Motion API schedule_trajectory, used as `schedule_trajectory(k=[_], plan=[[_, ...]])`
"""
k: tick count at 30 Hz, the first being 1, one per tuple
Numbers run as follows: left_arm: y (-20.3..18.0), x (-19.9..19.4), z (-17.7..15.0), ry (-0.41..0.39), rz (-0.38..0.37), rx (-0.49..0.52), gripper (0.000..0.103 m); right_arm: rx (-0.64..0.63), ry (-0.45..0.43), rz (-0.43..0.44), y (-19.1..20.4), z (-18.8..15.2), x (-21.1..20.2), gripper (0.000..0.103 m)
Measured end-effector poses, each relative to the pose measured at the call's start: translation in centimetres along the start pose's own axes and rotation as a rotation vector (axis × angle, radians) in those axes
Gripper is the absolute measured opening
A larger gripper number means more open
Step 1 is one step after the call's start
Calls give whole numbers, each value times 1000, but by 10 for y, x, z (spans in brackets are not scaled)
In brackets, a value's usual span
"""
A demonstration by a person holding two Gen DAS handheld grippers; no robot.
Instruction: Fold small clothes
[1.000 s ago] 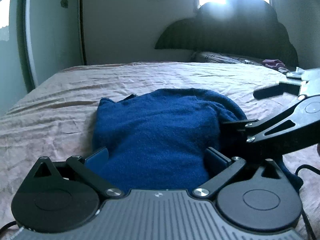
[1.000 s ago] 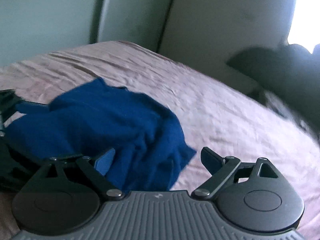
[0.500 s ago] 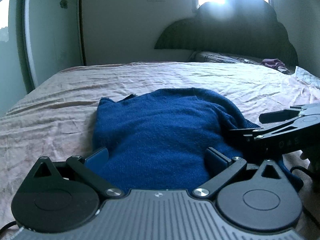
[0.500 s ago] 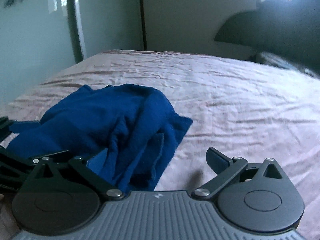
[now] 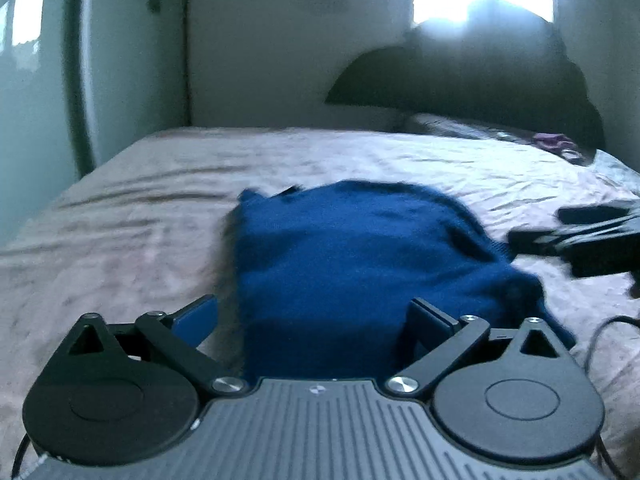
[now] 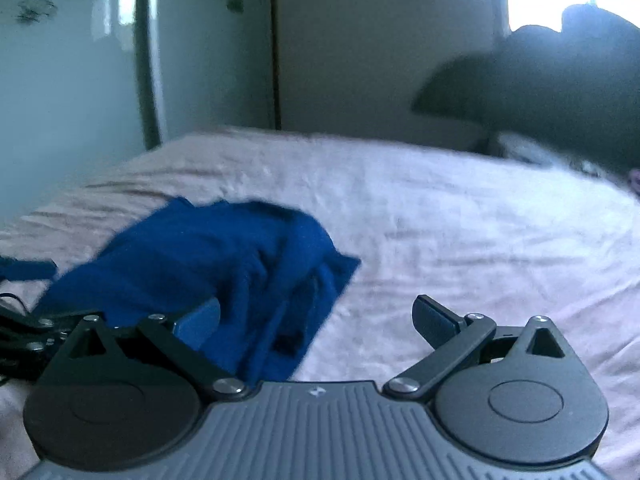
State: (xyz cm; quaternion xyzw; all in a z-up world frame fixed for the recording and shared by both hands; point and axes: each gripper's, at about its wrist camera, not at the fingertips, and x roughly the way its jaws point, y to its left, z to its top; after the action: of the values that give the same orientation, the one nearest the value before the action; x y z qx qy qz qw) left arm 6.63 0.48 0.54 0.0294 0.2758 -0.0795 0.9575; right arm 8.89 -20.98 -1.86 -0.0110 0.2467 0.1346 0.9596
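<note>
Blue knit garment (image 5: pixel 352 264) lying bunched mid-bed on the pink sheet (image 5: pixel 120 240) — soft, light, limp, likely to sag; grasp at a hem corner. Left gripper (image 5: pixel 314 316) and right gripper (image 6: pixel 316 316) — both spread, empty.

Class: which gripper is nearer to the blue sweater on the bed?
Left. The left gripper stands open right over the blue sweater's near edge; the right gripper, also open, sits just off its right side, mostly over the bedsheet.
</note>
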Motion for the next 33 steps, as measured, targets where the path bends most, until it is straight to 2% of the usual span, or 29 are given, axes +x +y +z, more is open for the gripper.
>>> schedule_trajectory(k=[2, 4, 7, 8, 10, 13, 15, 18, 21, 24, 26, 29, 33], plan=[[10, 1, -3, 23, -5, -38, 96, -25, -7, 29, 7, 0, -8, 103], [17, 4, -5, 45, -18, -82, 98, -64, 24, 36, 14, -4, -5, 103], [22, 7, -9, 64, -24, -117, 100, -147, 103, -61, 22, -18, 15, 103], [22, 7, -10, 66, -23, -115, 100, -142, 102, -65, 21, -21, 16, 103], [21, 8, -12, 64, -18, -108, 102, -86, 66, -70, 19, -21, 6, 103], [21, 10, -13, 70, -15, -111, 103, -73, -16, -68, 24, -18, -15, 103], [21, 10, -14, 70, -13, -113, 103, -82, -58, 7, 30, -18, -29, 103], [21, 11, -15, 72, -9, -115, 103, -78, -84, 179, 39, -21, -40, 103], [21, 12, -15, 79, 8, -115, 103, -81, -22, 249, 48, -25, -30, 103], [22, 12, -15, 80, 7, -119, 103, -64, 91, 183, 46, -32, -8, 103], [22, 12, -16, 80, 9, -117, 103, -14, 134, 160, 37, -39, 1, 103], [23, 12, -16, 82, 8, -118, 103, 65, 134, 187, 24, -42, 2, 103], [23, 12, -16, 83, 9, -121, 103, 60, 138, 173, 27, -43, 4, 103]])
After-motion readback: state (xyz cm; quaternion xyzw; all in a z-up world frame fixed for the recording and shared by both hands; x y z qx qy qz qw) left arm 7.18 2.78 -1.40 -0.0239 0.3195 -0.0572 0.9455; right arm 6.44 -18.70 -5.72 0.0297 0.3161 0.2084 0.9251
